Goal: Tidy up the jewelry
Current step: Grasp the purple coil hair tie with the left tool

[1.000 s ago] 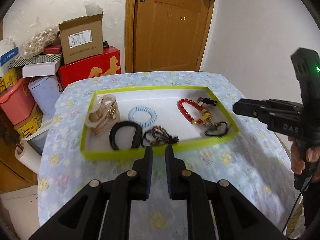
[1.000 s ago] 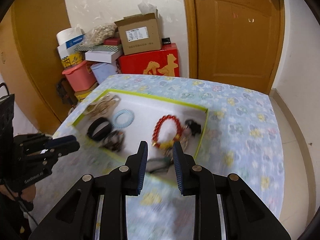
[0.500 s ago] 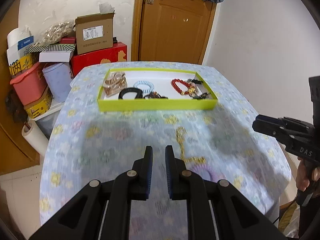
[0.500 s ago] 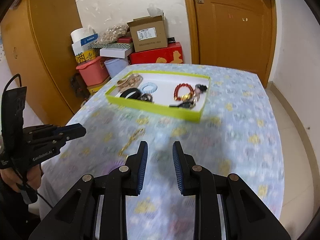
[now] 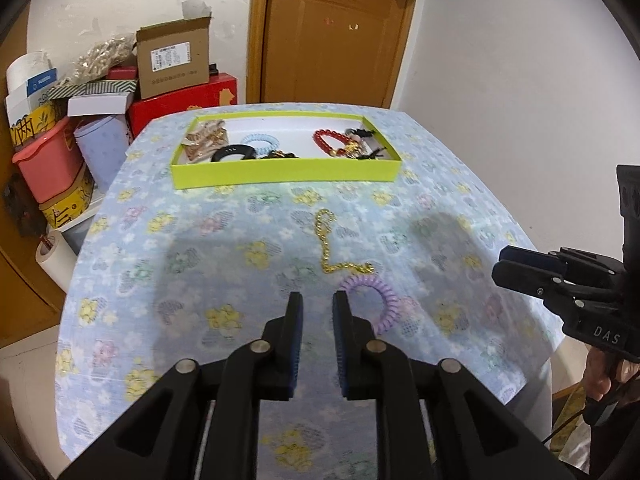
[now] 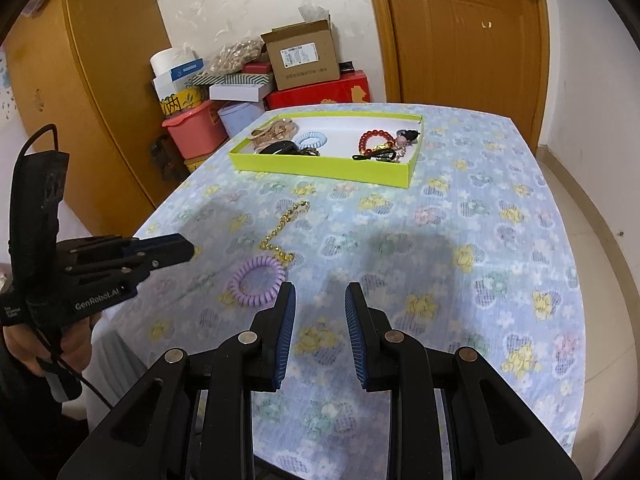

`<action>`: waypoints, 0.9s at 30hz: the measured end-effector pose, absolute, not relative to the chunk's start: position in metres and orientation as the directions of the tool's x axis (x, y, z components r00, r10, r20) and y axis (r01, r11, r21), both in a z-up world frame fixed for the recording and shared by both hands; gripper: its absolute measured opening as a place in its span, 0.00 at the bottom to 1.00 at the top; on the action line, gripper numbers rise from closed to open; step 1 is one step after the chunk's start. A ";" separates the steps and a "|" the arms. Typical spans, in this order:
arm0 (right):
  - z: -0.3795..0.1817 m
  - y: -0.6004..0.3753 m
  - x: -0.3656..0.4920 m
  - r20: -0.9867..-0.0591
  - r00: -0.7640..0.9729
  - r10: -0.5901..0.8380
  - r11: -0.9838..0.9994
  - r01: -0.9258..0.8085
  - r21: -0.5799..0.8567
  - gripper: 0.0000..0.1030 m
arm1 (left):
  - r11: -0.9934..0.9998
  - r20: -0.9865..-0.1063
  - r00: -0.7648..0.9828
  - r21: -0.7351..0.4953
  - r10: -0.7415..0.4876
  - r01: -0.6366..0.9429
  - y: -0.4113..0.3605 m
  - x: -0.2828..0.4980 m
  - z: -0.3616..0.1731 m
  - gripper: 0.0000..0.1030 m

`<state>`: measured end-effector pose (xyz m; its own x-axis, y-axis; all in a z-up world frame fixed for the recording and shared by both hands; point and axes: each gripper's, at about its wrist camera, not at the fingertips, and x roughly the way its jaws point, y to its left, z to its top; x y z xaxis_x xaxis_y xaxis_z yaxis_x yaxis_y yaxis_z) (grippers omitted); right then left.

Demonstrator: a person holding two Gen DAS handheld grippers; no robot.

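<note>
left tongs (image 5: 317, 300): ours on the left, hanging over the near part of the table, jaws apart with nothing between them, and they've just been opening a bit more. We also catch them from the side in the right wrist view (image 6: 176, 250).

right tongs (image 6: 320, 294): parted too, only flowered cloth showing in the gap, nothing held. In the left wrist view they poke in from the right edge (image 5: 506, 266), a hand (image 5: 604, 376) on the grip below.

purple coil hair tie (image 6: 257, 275): lying flat on the table, just left of our right tongs' left finger and just right of the left tongs' tips. Neither tongs touch it as far as we can tell.

gold chain (image 6: 282, 230): stretched out just beyond the purple coil, bent in an L, its near end right beside the coil; can't say if they touch.

table (image 6: 500, 208): covered in a pale blue cloth with flowers.

green tray (image 6: 324, 168): far end of the table, well apart from the chain. Low lime walls, white floor.

inside the tray: beige clip thing (image 5: 204, 140) far left, black band (image 5: 234, 153) and light blue coil (image 5: 262, 142) next, red bead bracelet (image 5: 332, 142) toward the right with some dark bits beside it, too small to make out.

beyond the table: stacked boxes (image 5: 174, 60) on the left, wooden door (image 5: 336, 36) behind.
</note>
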<state>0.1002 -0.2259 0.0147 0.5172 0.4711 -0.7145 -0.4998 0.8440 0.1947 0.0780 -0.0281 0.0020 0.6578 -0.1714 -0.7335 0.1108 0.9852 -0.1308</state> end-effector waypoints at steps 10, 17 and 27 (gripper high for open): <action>0.002 -0.230 0.106 -0.726 0.494 0.478 0.843 -0.489 0.222 0.26 | 0.982 -0.767 0.613 -0.129 -0.189 0.141 -0.051 0.097 -0.022 0.23; -0.003 -0.232 0.110 -0.726 0.493 0.479 0.844 -0.484 0.229 0.26 | 0.985 -0.789 0.593 -0.082 -0.158 0.153 -0.061 0.106 -0.037 0.23; -0.010 -0.228 0.113 -0.732 0.481 0.483 0.842 -0.484 0.238 0.26 | 0.989 -0.777 0.619 -0.032 -0.116 0.145 -0.062 0.102 -0.039 0.09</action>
<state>0.1129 -0.2275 -0.0095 0.4810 0.4832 -0.7316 -0.4842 0.8420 0.2378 0.1024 -0.0620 -0.0394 0.6187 -0.1159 -0.7770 0.1446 0.9890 -0.0324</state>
